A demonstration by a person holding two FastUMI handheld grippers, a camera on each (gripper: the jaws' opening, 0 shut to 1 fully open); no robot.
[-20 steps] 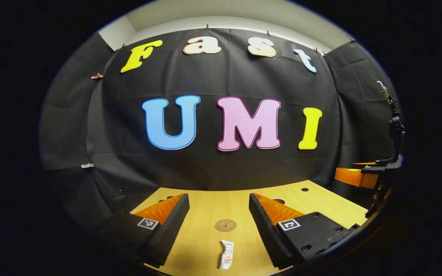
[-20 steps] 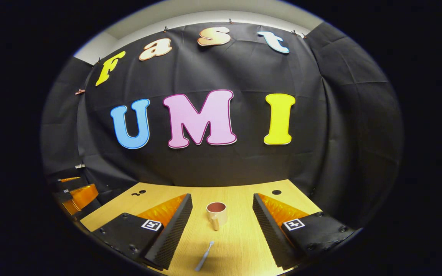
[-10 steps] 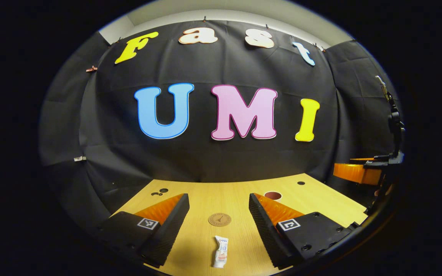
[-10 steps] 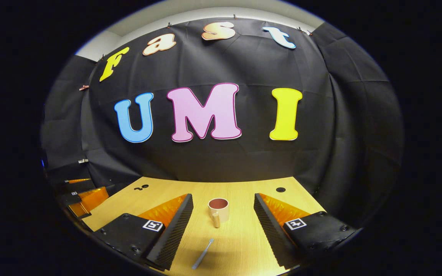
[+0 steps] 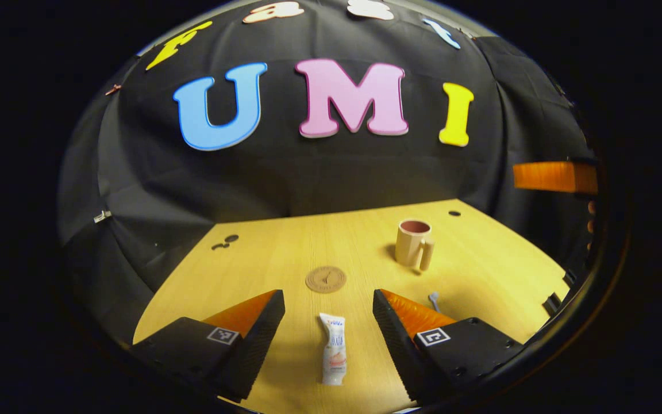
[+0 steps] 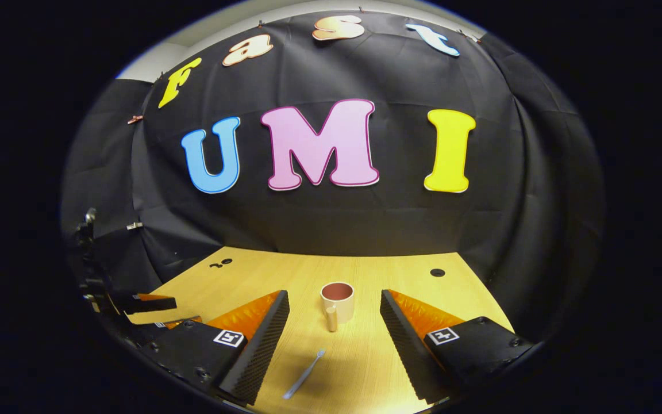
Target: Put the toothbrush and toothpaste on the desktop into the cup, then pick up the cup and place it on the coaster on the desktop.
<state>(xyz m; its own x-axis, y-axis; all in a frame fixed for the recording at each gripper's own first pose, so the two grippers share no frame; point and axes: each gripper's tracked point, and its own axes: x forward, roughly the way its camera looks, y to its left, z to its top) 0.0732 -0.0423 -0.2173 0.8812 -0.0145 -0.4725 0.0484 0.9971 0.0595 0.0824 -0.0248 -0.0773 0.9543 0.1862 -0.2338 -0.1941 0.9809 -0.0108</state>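
Left gripper view: the left gripper (image 5: 326,310) hangs above the light wooden desktop (image 5: 262,270) with its two fingers spread wide and nothing between the pads. The small white toothpaste tube (image 5: 334,356) lies flat on the wood in the gap between the fingers, touching neither, its length running away from the camera. Just beyond it sits the round brown coaster (image 5: 326,279), bare. Farther right stands the beige cup with a reddish-brown interior (image 5: 413,243), upright, handle turned toward the camera, well apart from the coaster. The head of the pale grey toothbrush (image 5: 434,299) shows beside the right-hand finger.

Right gripper view: the right gripper (image 6: 334,313) is likewise spread wide and holds nothing. The toothbrush (image 6: 304,375) lies slantwise on the desktop (image 6: 400,270) between its fingers, nearer the left-hand one and clear of both. The cup (image 6: 337,300) stands upright beyond it, apart from the brush and empty as far as its rim allows a look.
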